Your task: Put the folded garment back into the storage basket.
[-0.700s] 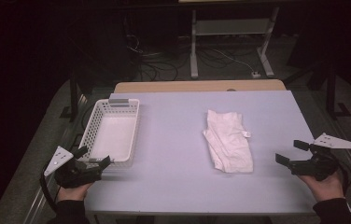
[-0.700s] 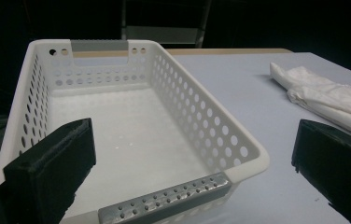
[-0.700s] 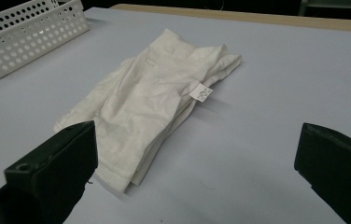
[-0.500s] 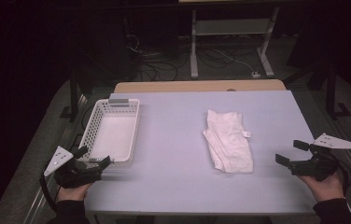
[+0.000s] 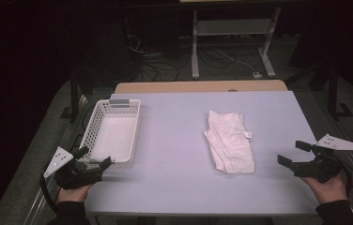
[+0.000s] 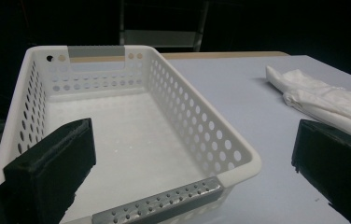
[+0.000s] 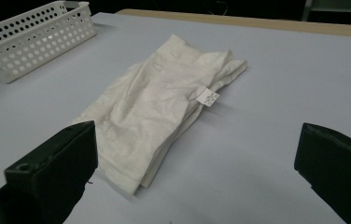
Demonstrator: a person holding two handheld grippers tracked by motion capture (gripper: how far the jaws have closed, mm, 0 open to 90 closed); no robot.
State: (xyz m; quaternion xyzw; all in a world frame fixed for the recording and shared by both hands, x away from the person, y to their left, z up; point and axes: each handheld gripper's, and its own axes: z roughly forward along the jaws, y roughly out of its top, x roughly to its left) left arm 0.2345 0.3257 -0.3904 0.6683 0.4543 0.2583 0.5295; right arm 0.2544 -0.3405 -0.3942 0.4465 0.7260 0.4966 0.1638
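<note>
A: Nothing has shifted since the frames just before. Your left gripper (image 5: 95, 159) is parked as before at the desk's seven o'clock corner, your right gripper (image 5: 295, 153) at four o'clock, and both sets of jaws stand wide apart with nothing between them.

B: So what does that mean for the work?

A: My reading is that it hasn't started. The folded white cotton cloth (image 5: 229, 141) lies flat and untouched on the pale lilac desk (image 5: 174, 136), right of centre, well apart from your right gripper. In the right gripper view a small sewn label (image 7: 208, 97) pokes out of the cloth's edge.

B: And the basket?

A: The white perforated plastic basket (image 5: 135, 123), rectangular with grey strips on its short rims, sits at about nine o'clock, its near rim just beside your left jaws. It holds nothing.

B: How will they handle?

A: The cloth looks soft, creased and layered, so it will likely sag when you lift it. The basket looks rigid and light.
</note>
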